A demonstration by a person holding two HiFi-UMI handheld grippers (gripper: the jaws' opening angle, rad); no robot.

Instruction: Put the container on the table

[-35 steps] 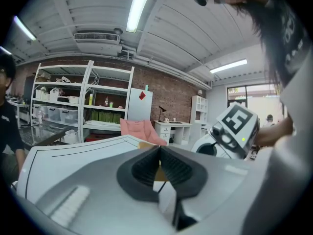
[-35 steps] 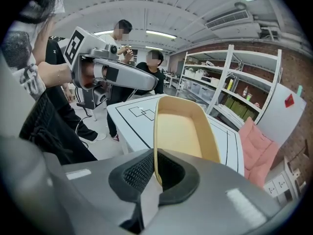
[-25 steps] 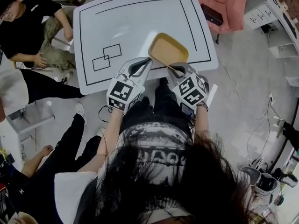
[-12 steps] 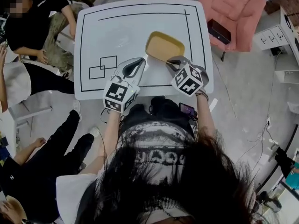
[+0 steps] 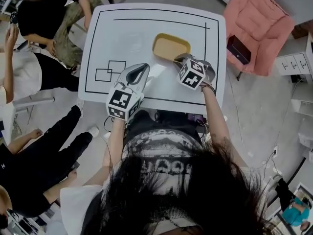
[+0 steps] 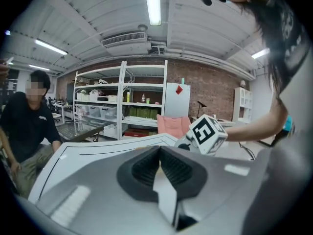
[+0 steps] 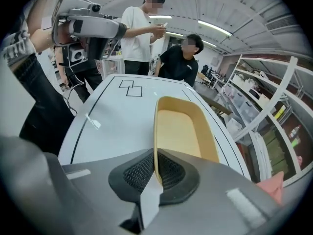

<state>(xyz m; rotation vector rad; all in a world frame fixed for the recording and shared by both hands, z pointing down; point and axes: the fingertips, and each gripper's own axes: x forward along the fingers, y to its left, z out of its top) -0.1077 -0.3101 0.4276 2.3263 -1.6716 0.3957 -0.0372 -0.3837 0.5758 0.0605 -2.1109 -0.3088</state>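
A shallow tan container (image 5: 170,47) is over the right half of the white table (image 5: 132,28), inside its black border line. My right gripper (image 5: 177,60) is shut on the container's near rim, which stands edge-on between the pads (image 7: 171,173) in the right gripper view. The container (image 7: 183,129) is empty and lies low over the table (image 7: 117,116); I cannot tell whether it touches. My left gripper (image 5: 145,65) hovers over the table's near part, left of the container, shut and holding nothing. In the left gripper view its tips (image 6: 159,149) meet.
Two overlapping black rectangles (image 5: 110,71) are drawn on the table's left side. A scrap of tape (image 7: 93,123) lies near the front border line. People sit and stand left of the table (image 5: 49,18). A pink armchair (image 5: 259,18) stands at the right.
My right gripper has carried the container from the table's near edge farther in over the table and lower. My left gripper has also moved forward over the near edge.
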